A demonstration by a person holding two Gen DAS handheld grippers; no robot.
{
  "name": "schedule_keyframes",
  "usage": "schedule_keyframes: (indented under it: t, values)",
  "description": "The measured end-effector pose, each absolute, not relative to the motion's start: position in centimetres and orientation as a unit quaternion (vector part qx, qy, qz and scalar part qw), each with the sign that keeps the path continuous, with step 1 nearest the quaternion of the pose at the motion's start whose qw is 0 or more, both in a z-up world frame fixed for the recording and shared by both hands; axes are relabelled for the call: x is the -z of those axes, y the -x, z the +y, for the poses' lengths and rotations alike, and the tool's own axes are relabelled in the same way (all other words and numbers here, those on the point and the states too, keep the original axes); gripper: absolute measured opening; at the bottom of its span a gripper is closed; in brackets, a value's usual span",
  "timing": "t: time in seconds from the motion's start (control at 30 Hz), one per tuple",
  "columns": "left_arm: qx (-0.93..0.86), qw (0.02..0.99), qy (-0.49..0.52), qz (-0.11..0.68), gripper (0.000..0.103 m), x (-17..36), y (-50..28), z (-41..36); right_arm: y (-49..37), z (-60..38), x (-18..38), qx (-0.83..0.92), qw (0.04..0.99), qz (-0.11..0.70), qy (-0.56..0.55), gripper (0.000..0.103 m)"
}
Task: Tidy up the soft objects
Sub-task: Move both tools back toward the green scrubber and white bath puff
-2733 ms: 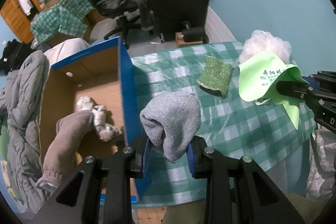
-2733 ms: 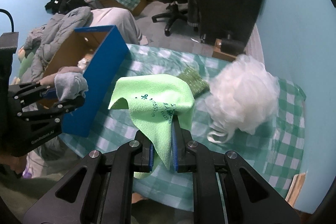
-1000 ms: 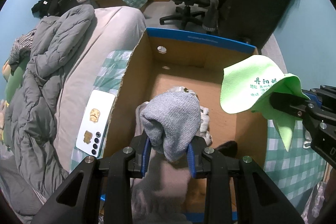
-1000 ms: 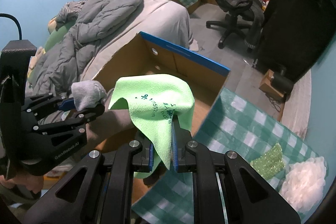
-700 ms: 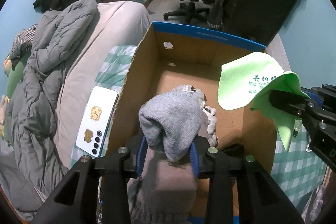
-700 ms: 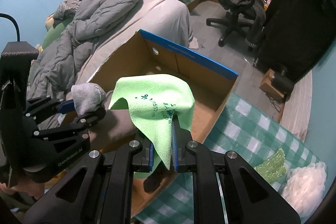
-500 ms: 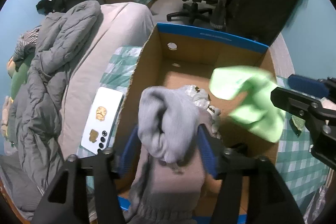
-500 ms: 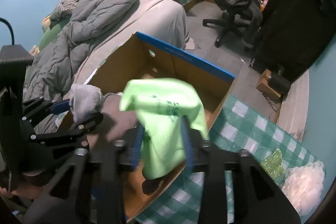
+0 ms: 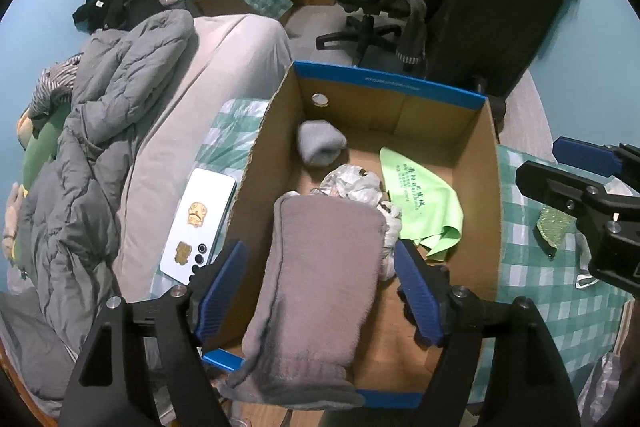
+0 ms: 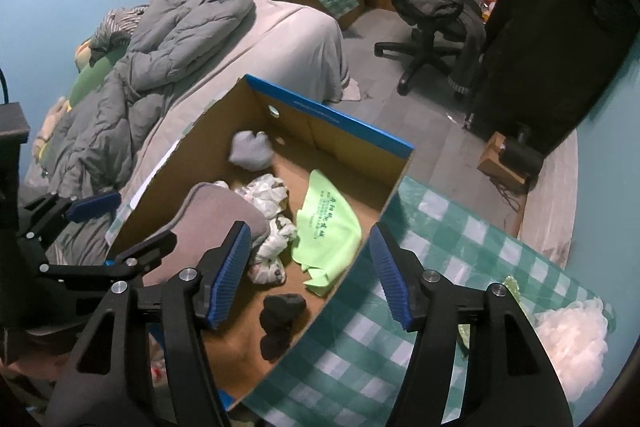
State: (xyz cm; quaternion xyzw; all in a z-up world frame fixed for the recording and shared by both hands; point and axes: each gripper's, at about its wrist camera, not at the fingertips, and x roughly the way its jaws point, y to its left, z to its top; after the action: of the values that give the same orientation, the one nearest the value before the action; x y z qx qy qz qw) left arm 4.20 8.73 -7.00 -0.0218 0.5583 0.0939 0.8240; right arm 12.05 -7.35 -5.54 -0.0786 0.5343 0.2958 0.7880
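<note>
— Dropped since a moment ago: grey sock [image 9: 320, 143] and green cloth [image 9: 420, 201], both now lying inside the cardboard box [image 9: 390, 87], sock at the far wall, cloth on the floor by the right wall.

— And the tongs?

— Left tongs [image 9: 320, 291] spread wide and empty, hovering over the near edge of the box, straddling but not gripping the brownish sock [image 9: 320, 287] draped over that rim. Right tongs [image 10: 310, 271] likewise released, holding nothing, poised above the box's right wall.

— Still out on the table [image 10: 360, 359]?

— White bath pouf [image 10: 568, 339] at the far right, plus a green glittery scrubber [image 9: 554, 223] just beside it, partly hidden behind the right tongs. Both well apart from the box, off to the right.

— Nearer hand, then?

— Right one, clearly; probably a swing rightward and down toward the pouf. No clear long axis on that ball, so any approach angle likely fine. Scrubber's long axis hard to tell from here.
</note>
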Motion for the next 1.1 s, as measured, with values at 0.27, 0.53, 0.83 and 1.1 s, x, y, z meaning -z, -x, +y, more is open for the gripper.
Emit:
schedule_keyframes:
  t: [0.27, 0.53, 0.83, 1.1]
  values:
    - [-0.086, 0.825, 0.005, 0.558, 0.078, 6.2, -3.7, 6.6, -11.5, -10.2, 5.2, -0.277, 0.791, 0.541, 0.074, 0.064]
    - [-0.069, 0.829, -0.006, 0.555, 0.081, 5.4, -3.3, 3.9, -10.6, -14.4, 4.7, -0.242, 0.799, 0.545, 0.077, 0.065]
    - [-0.043, 0.833, -0.03, 0.551, 0.081, 4.8, -3.5, 0.4, -10.2, -19.6, 4.4, -0.199, 0.807, 0.553, 0.052, 0.065]
    - [-0.018, 0.833, -0.049, 0.551, 0.081, 4.7, -3.8, -2.8, -9.7, -24.1, 4.6, -0.16, 0.811, 0.562, 0.038, 0.065]
